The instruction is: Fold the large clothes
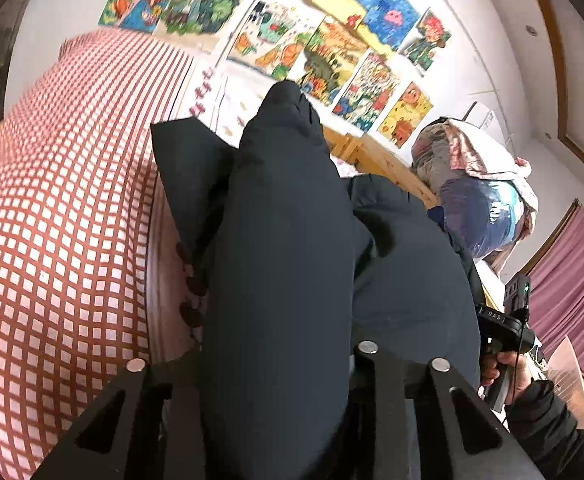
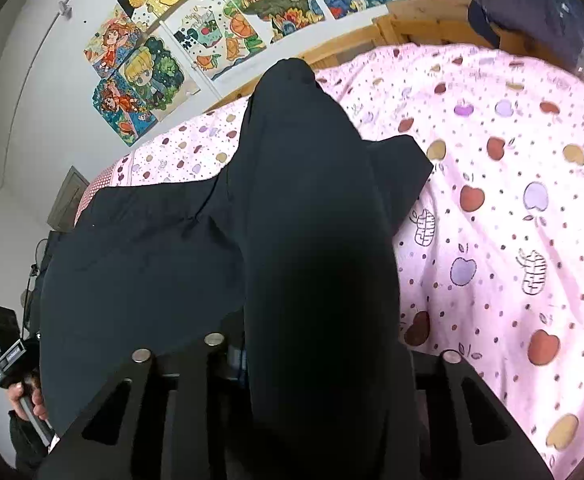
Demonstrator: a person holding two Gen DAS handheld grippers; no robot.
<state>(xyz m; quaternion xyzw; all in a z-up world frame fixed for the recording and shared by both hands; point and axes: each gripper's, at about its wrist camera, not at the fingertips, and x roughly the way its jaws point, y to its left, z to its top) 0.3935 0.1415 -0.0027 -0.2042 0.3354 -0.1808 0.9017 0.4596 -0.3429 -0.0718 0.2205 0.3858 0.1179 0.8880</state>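
Observation:
A large dark navy garment [image 1: 284, 248] fills the middle of the left wrist view and drapes over my left gripper [image 1: 288, 364], which is shut on it; the fingertips are hidden under the cloth. In the right wrist view the same dark garment [image 2: 315, 240] hangs over my right gripper [image 2: 319, 360], also shut on it, fingertips hidden. The cloth spreads left between both grippers, lifted above the bed. The right gripper's body [image 1: 507, 320] shows at the right edge of the left view; the left gripper's body [image 2: 8, 352] shows at the lower left of the right view.
A pink apple-print bedsheet [image 2: 503, 208] covers the bed. A red-and-white checked quilt [image 1: 60, 208] lies at the left. A wooden bed frame [image 1: 375, 156], a bundle of bagged clothes [image 1: 475, 192], wall drawings [image 2: 228, 28] and a pink curtain [image 1: 571, 280] surround it.

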